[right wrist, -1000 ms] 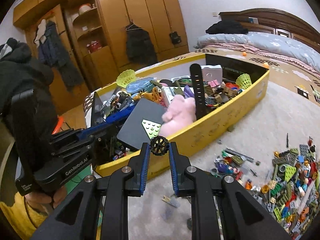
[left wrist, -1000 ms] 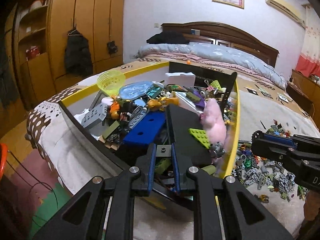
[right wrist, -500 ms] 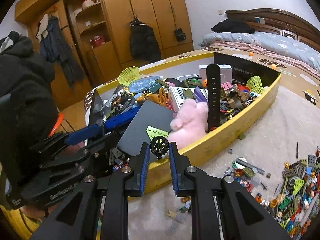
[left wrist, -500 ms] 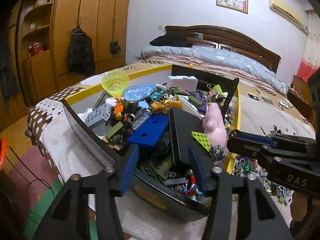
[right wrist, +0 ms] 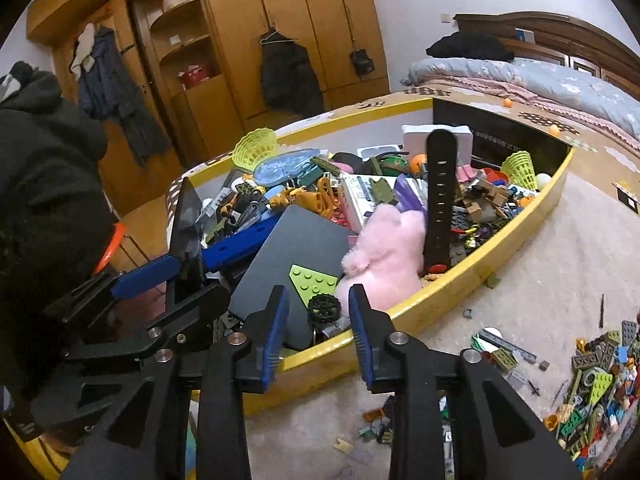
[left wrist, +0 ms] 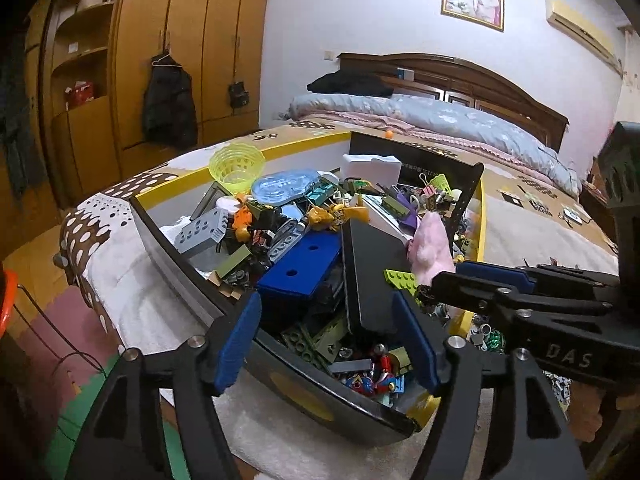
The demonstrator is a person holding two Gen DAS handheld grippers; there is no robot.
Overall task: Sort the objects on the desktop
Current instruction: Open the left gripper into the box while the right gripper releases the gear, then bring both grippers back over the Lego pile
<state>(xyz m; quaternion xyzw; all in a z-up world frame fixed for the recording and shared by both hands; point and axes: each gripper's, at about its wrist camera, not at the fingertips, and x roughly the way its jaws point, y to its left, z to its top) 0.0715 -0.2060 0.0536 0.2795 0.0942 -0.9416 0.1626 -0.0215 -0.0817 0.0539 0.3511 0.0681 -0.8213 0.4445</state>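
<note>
Wheel (right wrist: 324, 309), small and black, sits low-centre between the spread fingers of the right gripper (right wrist: 319, 334), seemingly released into the yellow bin (right wrist: 500, 250). Left gripper (left wrist: 326, 344) gapes empty. Next: fetch another loose piece.

1. Left claw (left wrist: 327, 338): jaws spread wide, nothing between the blue pads (left wrist: 237, 343); held over the near corner of the yellow box (right wrist: 460, 280), pointing along its length.
2. Right claw (right wrist: 319, 334): jaws parted, blue pads clear on both sides of the small black wheel (right wrist: 324, 309) seen between them; poised at the box's near long wall, aimed inward.
3. Seen from the left wrist: right claw (left wrist: 430, 288) reaching in from the right, level, tips at the box's near corner, close in front of the left claw's right finger.
4. Seen from the right wrist: left claw (right wrist: 176, 280) coming in from the left at the box's end wall.
</note>
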